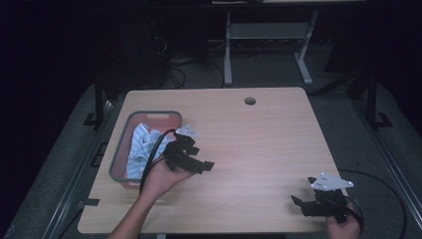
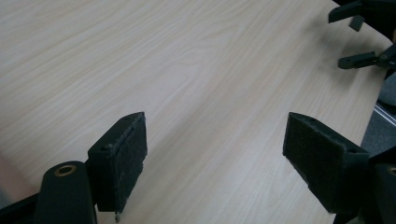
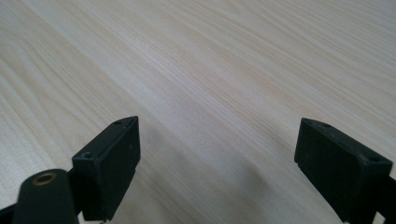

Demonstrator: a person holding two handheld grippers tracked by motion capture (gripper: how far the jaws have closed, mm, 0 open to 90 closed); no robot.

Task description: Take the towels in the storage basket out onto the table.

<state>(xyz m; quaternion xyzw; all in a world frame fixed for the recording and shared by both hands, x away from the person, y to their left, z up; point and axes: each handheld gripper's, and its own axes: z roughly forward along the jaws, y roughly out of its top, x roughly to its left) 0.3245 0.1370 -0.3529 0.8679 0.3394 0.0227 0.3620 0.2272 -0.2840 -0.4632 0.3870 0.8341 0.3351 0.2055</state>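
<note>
- Nearest to me, my right gripper (image 1: 304, 205) sits low at the table's near right corner, held by the hand (image 1: 343, 228) at the bottom edge. Its jaws stand wide apart with nothing between them; in the right gripper view I see bare wood grain past both black jaws.
- My left gripper (image 1: 201, 164) is a little farther in, left of centre, held by my left hand (image 1: 161, 177), just beside the basket's right wall. Its jaws are also spread wide and hold nothing; in the left gripper view the felt pads (image 2: 130, 161) frame plain tabletop.
- In that same view, the right gripper (image 2: 366, 35) appears at the upper right corner, well apart from the left one.
- The grey basket (image 1: 119, 149) stands at the table's left side, with crumpled white and pale blue cloth (image 1: 139, 147) lying inside it.
- The wooden table (image 1: 259, 144) has a round cable hole (image 1: 250, 101) near its far edge.
</note>
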